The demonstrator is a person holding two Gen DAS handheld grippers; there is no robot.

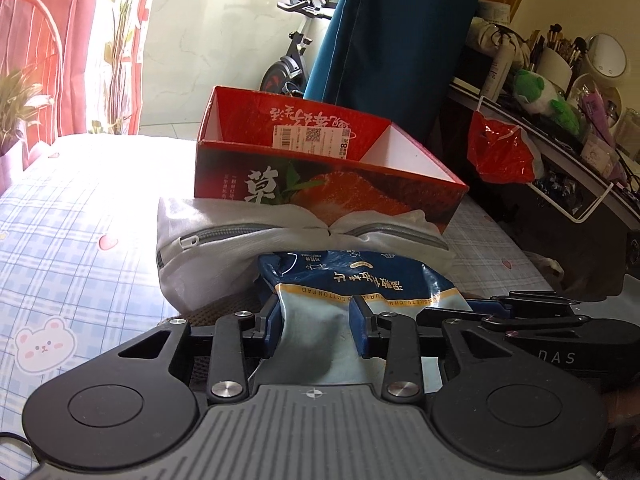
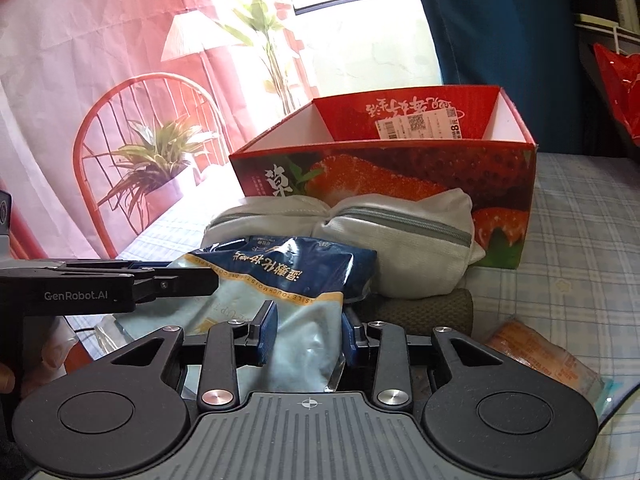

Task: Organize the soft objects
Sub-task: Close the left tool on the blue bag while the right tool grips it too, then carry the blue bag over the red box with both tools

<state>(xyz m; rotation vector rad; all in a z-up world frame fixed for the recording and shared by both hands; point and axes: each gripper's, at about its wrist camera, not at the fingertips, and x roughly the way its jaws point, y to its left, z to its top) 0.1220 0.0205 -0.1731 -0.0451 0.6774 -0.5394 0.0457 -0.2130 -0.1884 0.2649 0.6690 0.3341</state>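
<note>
On the checked bed, both the left tongs and right tongs are pinching the cotton-pad pack at lower centre (light, crinkly, probably slippery, so its edge seems the best hold).

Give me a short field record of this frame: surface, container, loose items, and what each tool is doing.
surface: bed with checked sheet
container: red strawberry box, open top, divider inside, no items visible in it
in front of box: white zip pouch, touching the box
held item: blue cotton pad pack, gripped at both sides
left tool: shut on the pack
right tool: shut on the pack
other: orange packet on the sheet, right of the right tool
</note>
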